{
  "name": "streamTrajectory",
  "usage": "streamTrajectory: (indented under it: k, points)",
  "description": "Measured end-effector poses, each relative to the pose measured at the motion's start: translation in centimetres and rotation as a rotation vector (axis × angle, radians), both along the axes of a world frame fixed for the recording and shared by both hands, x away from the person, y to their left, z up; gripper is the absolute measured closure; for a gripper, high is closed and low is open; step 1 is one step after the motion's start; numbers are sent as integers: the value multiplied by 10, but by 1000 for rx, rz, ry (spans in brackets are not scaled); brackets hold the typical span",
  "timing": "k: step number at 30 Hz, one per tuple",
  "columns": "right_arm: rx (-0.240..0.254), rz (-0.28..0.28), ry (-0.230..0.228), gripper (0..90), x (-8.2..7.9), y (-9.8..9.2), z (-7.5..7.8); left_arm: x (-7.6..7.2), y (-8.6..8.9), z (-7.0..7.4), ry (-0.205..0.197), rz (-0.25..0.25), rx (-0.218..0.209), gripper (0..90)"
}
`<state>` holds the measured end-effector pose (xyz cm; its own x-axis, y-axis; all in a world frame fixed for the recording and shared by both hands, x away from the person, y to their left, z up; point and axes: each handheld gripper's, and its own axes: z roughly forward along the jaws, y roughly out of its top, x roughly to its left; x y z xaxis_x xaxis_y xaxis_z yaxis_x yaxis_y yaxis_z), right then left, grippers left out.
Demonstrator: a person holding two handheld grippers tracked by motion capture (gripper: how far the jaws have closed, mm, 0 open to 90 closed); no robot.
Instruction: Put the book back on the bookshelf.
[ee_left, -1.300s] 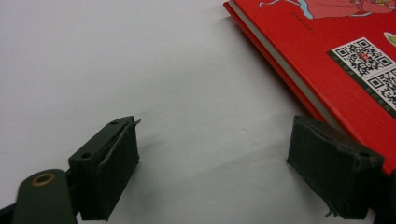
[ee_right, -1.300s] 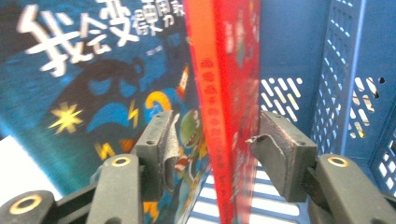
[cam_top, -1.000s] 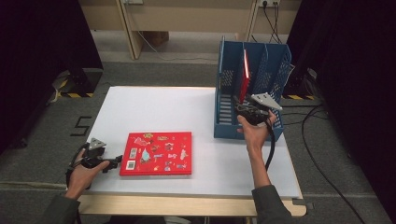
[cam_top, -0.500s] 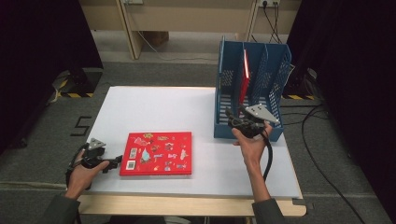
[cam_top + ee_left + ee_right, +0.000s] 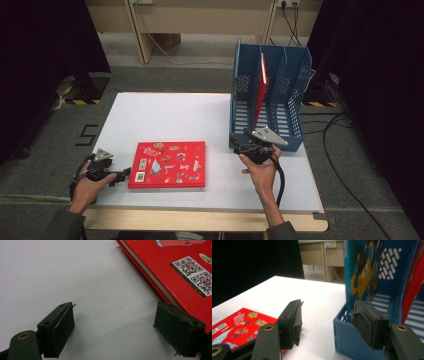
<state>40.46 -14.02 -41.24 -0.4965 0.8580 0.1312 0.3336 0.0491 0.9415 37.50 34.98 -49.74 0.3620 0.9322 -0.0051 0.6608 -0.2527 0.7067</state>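
Red book [image 5: 175, 267], two QR codes, text unreadable

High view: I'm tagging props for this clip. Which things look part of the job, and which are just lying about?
Likely in the job:
- flat red book
- blue file rack
- red book standing in the rack
- left tongs, open beside the flat book
- right tongs, open at the rack's front

Just lying about:
- floor cables
- wooden desk legs

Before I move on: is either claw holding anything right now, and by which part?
Nothing is held. The left claw is open over bare table beside the flat red book. The right claw is open by the blue file rack, gripping nothing.
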Motion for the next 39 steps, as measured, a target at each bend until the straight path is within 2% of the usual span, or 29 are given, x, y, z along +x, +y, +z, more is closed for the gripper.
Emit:
streamTrajectory:
  k: [6, 11, 14, 15, 18, 23, 26, 31, 36, 39]
  points:
    - [-11, 25, 13, 383, -3, 7, -7, -1, 0, 1, -1, -4, -2, 155]
    - [-9, 55, 46, 383, -6, 14, -15, -3, 0, 2, -6, 3, -18, 155]
    - [-22, 68, 59, 382, -8, 19, -20, -4, -2, 1, 5, -12, -31, 156]
    - [-27, 76, 71, 382, -8, 21, -21, -4, -2, 1, 6, -16, -25, 172]
    - [-48, 83, 69, 384, -10, 25, -23, -5, -2, 1, 13, -22, -18, 175]
    - [-56, 110, 111, 384, -11, 32, -29, -8, -5, 1, 11, -17, -14, 216]
    - [-41, 129, 143, 385, -10, 38, -37, -9, -7, 2, 5, -16, -6, 234]
    - [-72, 157, 171, 382, -11, 46, -42, -11, -11, 3, -2, -19, 4, 266]
    - [-87, 178, 192, 379, -10, 52, -47, -15, -23, 3, -12, -59, 22, 286]
    - [-74, 176, 224, 376, -9, 53, -51, -16, -32, 4, -20, -78, 32, 283]
